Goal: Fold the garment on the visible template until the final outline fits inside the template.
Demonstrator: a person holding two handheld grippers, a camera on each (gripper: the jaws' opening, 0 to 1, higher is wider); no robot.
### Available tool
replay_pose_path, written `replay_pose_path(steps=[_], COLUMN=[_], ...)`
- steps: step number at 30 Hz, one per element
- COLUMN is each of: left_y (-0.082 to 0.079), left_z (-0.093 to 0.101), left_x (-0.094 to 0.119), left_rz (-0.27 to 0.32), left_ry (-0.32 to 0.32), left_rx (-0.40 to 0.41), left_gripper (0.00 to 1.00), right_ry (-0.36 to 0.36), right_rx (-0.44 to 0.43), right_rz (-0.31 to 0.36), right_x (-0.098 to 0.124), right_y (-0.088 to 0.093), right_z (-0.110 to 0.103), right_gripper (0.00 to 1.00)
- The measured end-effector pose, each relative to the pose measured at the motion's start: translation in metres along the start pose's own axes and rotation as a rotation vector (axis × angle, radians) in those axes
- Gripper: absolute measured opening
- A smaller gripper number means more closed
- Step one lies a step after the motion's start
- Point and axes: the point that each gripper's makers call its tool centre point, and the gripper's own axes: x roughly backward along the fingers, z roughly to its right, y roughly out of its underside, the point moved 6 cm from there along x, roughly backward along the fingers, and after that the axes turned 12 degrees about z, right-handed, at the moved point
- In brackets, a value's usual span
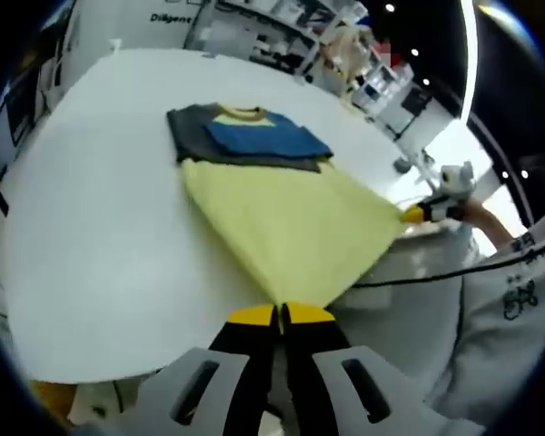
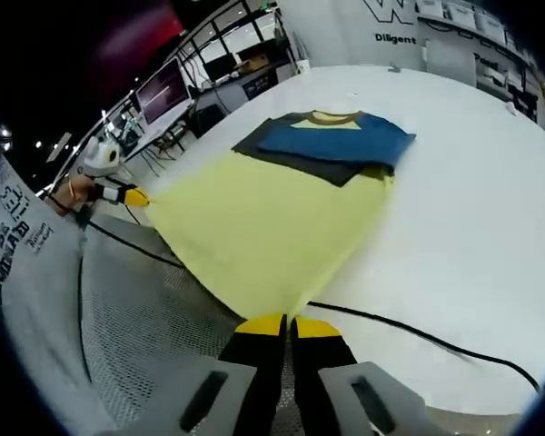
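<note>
A garment lies on the white table (image 1: 100, 236), its blue chest panel (image 1: 254, 138) over dark grey parts and a yellow collar at the far end. Its yellow lower part (image 1: 286, 218) is stretched toward me, past the table's near edge. My left gripper (image 1: 280, 315) is shut on one corner of the yellow hem. My right gripper (image 2: 289, 324) is shut on the other corner of the yellow cloth (image 2: 263, 227). The right gripper (image 1: 416, 214) also shows at the right of the left gripper view, and the left gripper (image 2: 133, 195) at the left of the right gripper view.
A black cable (image 2: 418, 334) runs across the table (image 2: 472, 227) near its front edge. A grey mesh surface (image 2: 136, 327) lies below the edge. The person's white printed clothing (image 1: 518, 291) is at the right. Shelves and monitors (image 2: 163, 91) stand beyond the table.
</note>
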Motion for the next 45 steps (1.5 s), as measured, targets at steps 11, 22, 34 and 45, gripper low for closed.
replay_pose_path(steps=[11, 22, 34, 45], left_y=[0.01, -0.04, -0.119, -0.19], left_z=[0.004, -0.01, -0.023, -0.058], left_x=[0.014, -0.005, -0.029, -0.06], left_rz=[0.034, 0.221, 0.331, 0.372], left_ry=[-0.017, -0.052, -0.076, -0.083], left_rx=[0.031, 0.042, -0.035, -0.162], left_gripper=[0.01, 0.01, 0.01, 0.01], right_ry=[-0.025, 0.036, -0.002, 0.029], right_rx=[-0.182, -0.18, -0.22, -0.149], right_rz=[0.12, 0.31, 0.455, 0.505], right_x=[0.017, 0.009, -0.004, -0.033], right_y=[0.009, -0.045, -0.111, -0.168], right_z=[-0.01, 0.004, 0.031, 0.068], right_gripper=[0.0, 0.0, 0.0, 0.0])
